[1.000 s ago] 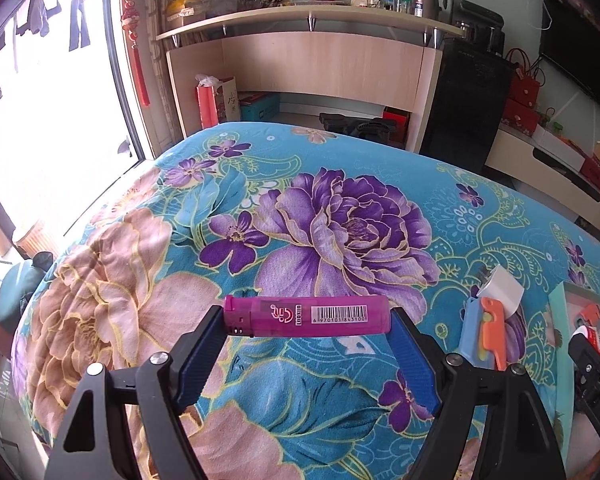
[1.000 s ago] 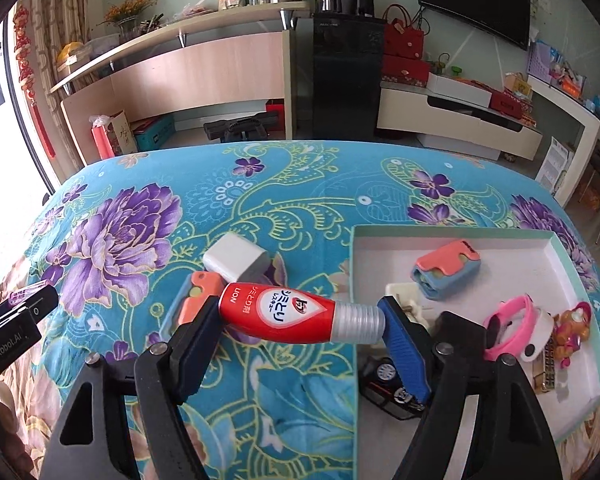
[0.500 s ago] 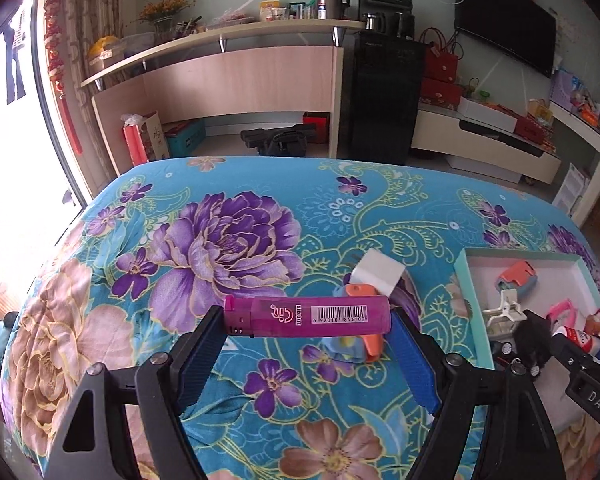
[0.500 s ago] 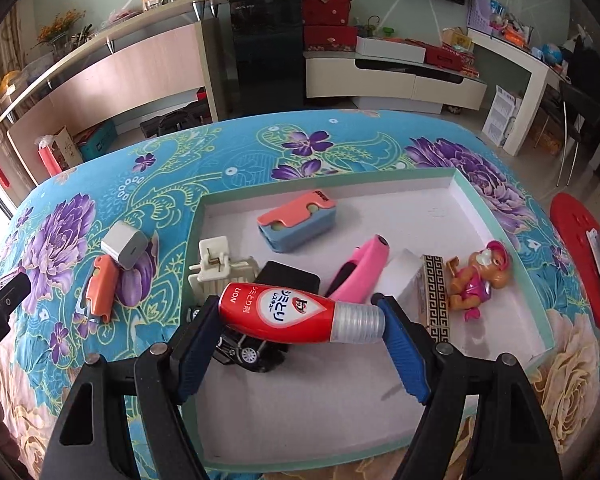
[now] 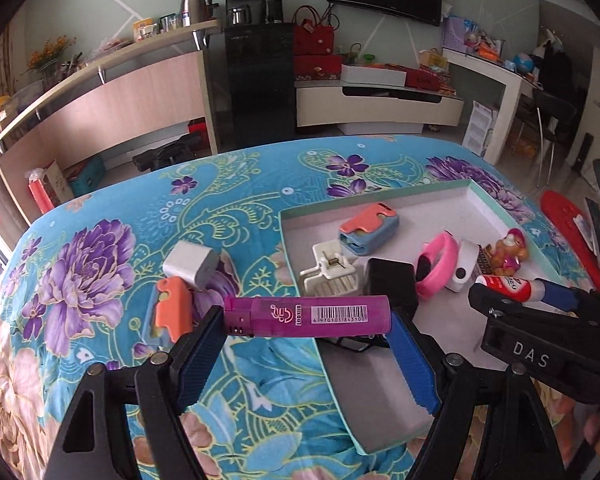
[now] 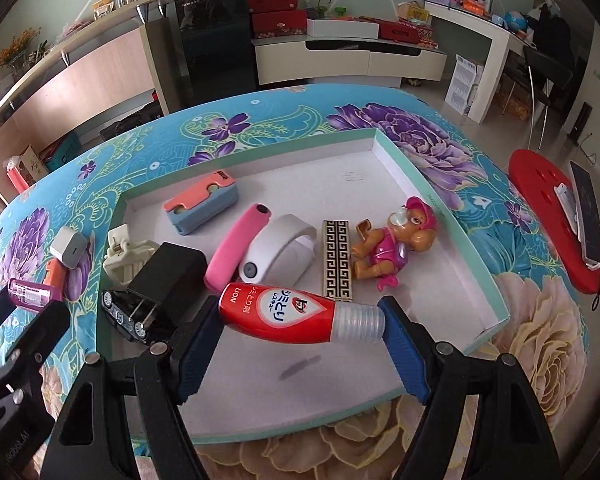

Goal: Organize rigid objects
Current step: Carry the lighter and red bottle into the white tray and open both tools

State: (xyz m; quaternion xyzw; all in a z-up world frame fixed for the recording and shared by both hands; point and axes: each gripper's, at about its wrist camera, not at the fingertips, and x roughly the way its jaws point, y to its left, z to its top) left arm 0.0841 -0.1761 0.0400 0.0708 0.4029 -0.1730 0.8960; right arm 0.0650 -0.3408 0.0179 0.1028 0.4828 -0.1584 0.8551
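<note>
My left gripper is shut on a purple lighter, held crosswise over the left wall of the shallow teal-rimmed tray. My right gripper is shut on a red bottle with a clear threaded neck, held above the tray's white floor. The tray holds a pink-and-blue case, a white clip, a black adapter, a toy car, pink and white bands, a patterned bar and a toy dog.
A white charger cube and an orange-and-blue cutter lie on the floral cloth left of the tray. A red stool with a phone stands at the right. Shelves and cabinets are behind the table.
Both grippers have moved right over the tray, each still holding its object. The lighter went from above the cloth to the tray's left wall; the bottle is further over the tray floor.
</note>
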